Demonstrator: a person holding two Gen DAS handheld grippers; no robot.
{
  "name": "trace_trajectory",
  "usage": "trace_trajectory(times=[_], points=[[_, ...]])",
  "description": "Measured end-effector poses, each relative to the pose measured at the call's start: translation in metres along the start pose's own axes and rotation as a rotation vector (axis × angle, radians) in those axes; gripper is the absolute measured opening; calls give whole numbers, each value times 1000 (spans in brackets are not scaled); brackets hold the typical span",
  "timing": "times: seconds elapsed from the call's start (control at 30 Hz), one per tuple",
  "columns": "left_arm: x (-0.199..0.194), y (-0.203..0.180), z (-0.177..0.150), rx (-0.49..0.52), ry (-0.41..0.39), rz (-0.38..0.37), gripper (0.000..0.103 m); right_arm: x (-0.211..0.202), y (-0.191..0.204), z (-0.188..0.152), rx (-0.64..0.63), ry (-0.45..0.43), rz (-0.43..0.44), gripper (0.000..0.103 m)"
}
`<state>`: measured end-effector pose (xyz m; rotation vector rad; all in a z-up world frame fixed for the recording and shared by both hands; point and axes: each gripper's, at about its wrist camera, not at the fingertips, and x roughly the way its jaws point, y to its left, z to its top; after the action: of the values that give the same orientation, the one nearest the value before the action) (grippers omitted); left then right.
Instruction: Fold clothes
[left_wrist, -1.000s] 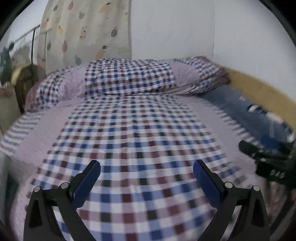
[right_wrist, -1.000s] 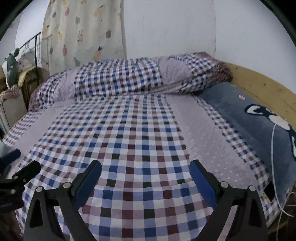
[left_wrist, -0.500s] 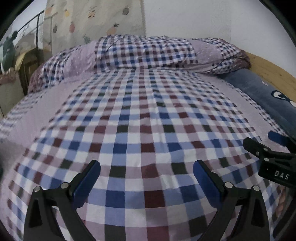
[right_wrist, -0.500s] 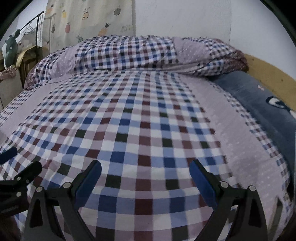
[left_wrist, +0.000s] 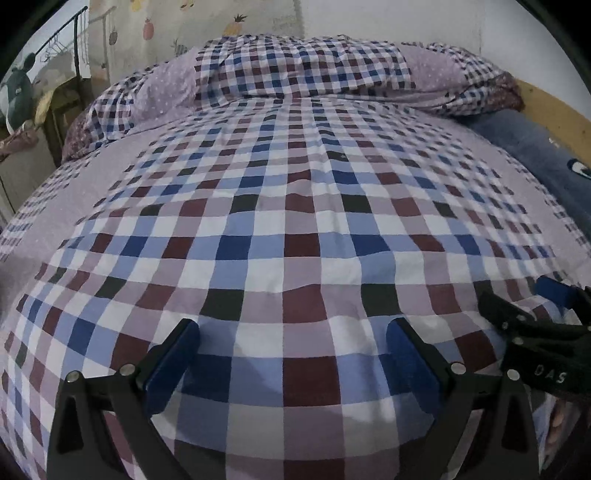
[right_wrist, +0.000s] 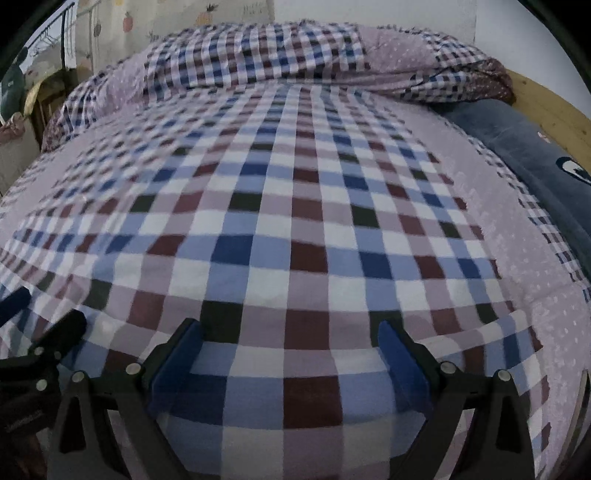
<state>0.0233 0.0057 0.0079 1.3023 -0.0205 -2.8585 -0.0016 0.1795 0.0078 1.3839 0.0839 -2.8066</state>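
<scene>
A checked bed sheet (left_wrist: 295, 221) in blue, maroon and white fills both views (right_wrist: 295, 229). My left gripper (left_wrist: 291, 328) hovers low over its near part, open, with only sheet between the blue pads (left_wrist: 166, 369). My right gripper (right_wrist: 290, 328) is likewise open over the sheet, a short way to the right of the left one. Each gripper shows at the edge of the other's view: the right gripper (left_wrist: 528, 295) and the left gripper (right_wrist: 42, 312). No separate garment shows in either view.
A rolled checked duvet (left_wrist: 303, 62) lies across the far end of the bed. A navy plush blanket (right_wrist: 535, 155) runs along the right side by a wooden bed frame (right_wrist: 554, 107). A clothes rack (left_wrist: 74, 48) and a fruit-print curtain (left_wrist: 236, 18) stand at the far left.
Both grippers have dropped lower and closer to the sheet, so the checks look much larger. Their jaws have stayed open.
</scene>
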Motion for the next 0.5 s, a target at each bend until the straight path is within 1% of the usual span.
trace_trajectory(times=[0.1,0.23,0.5], points=[[1,0,1,-4,7,-4,103,6,-4,-1,23,16,22,102],[2,0,3,-10,14,-7,103,11,-10,-2,49,24,47,103],[5,3,5,-31,28,-5,103,12,-11,-2,54,23,49,103]])
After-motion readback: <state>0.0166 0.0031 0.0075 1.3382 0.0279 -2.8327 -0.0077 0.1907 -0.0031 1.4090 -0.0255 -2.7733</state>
